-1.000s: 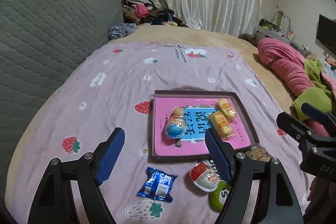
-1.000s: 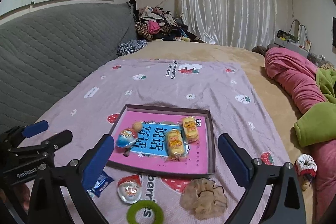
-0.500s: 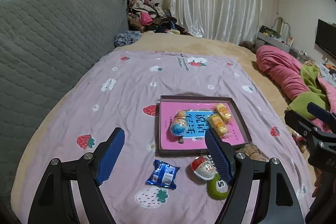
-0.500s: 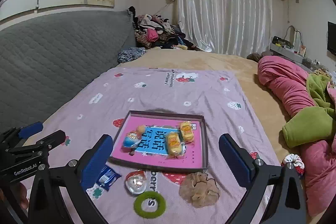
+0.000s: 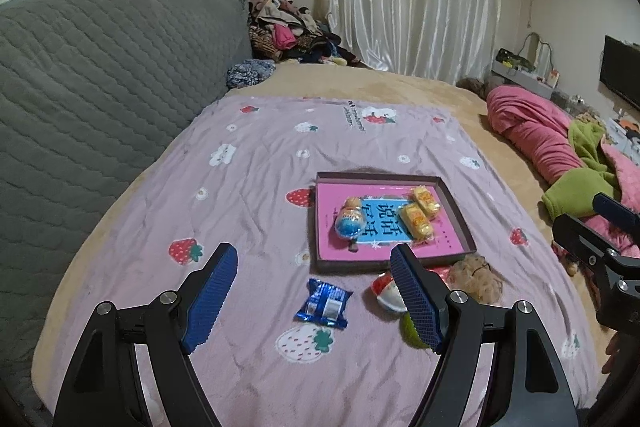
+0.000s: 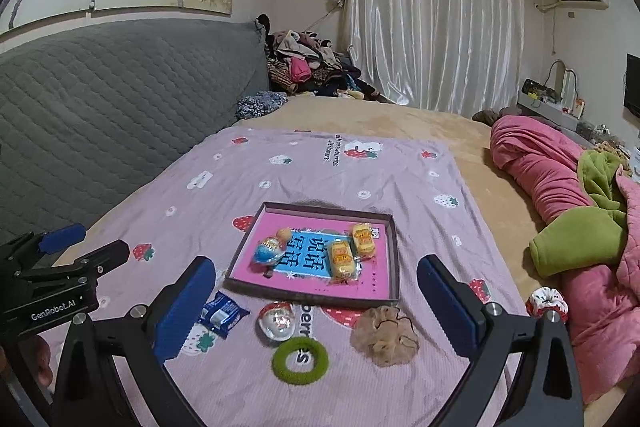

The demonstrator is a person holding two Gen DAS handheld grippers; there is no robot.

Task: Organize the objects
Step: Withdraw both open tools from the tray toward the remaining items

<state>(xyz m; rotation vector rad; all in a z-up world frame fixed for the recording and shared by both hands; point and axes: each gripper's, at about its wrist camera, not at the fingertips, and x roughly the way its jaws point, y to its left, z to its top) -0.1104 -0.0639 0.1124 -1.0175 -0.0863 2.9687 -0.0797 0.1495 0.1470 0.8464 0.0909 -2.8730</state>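
Observation:
A shallow box tray (image 5: 456, 215) (image 6: 394, 259) with a pink lining lies on the lilac strawberry blanket. It holds a blue egg toy (image 5: 349, 222) (image 6: 269, 250) and two yellow wrapped snacks (image 5: 416, 219) (image 6: 342, 259). In front of the tray lie a blue snack packet (image 5: 325, 303) (image 6: 222, 313), a red-and-clear egg toy (image 5: 386, 293) (image 6: 277, 319), a green ring (image 6: 300, 361) and a tan scrunchie (image 5: 476, 277) (image 6: 384, 335). My left gripper (image 5: 314, 295) is open and empty above the packet. My right gripper (image 6: 316, 307) is open and empty above the loose items.
A grey quilted headboard (image 5: 100, 87) runs along the left. A pink and green quilt (image 6: 568, 211) lies bunched at the right, with a red-white scrunchie (image 6: 546, 301) beside it. A pile of clothes (image 6: 308, 67) sits at the far end by the curtain.
Both grippers have drawn back and risen away from the tray, so the objects look smaller and farther. Both stay open and empty. No object has moved.

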